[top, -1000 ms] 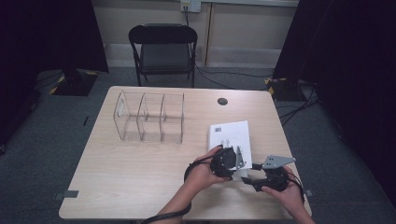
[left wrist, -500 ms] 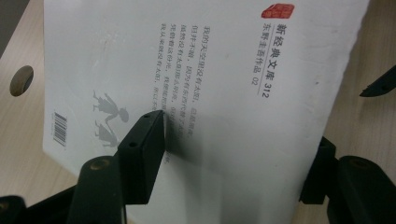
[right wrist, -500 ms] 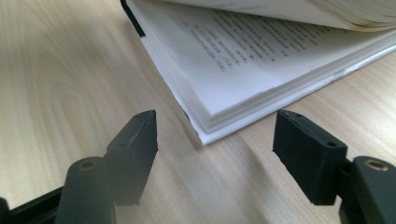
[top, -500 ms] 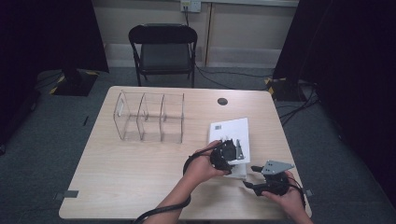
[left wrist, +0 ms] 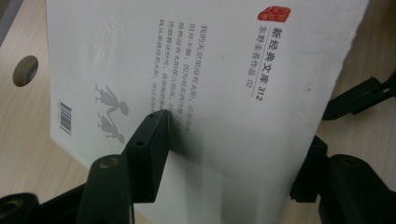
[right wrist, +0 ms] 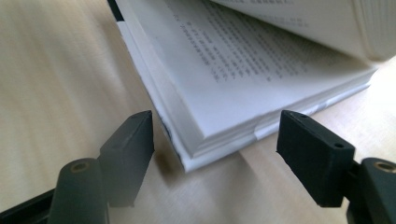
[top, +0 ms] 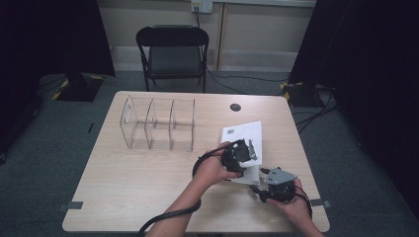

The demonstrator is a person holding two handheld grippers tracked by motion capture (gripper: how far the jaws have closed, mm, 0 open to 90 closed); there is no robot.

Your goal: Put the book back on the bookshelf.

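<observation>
A white paperback book [top: 243, 134] lies on the right half of the table. Its back cover [left wrist: 224, 70] carries a barcode, two grey figures and a red seal. My left gripper [top: 245, 150] is shut on the cover and a sheaf of pages, one jaw on top [left wrist: 236, 133]. Its jaws have just been closing with the sheaf between them. The lifted part hangs above the open pages [right wrist: 224, 79]. My right gripper [top: 258, 183] stands open at the book's near corner [right wrist: 215, 119], low over the table. Its jaws have just been opening, and the corner lies between them untouched.
A clear plastic organiser [top: 158, 123] with three compartments stands at the table's middle left. A round cable hole [top: 235, 107] sits near the far edge. Behind the table [top: 128, 192] stands a black folding chair [top: 173, 49]. Cables trail from both grippers.
My left gripper has risen a little with the cover and pages, opening the book. My right gripper has drawn back from it toward the near right corner.
</observation>
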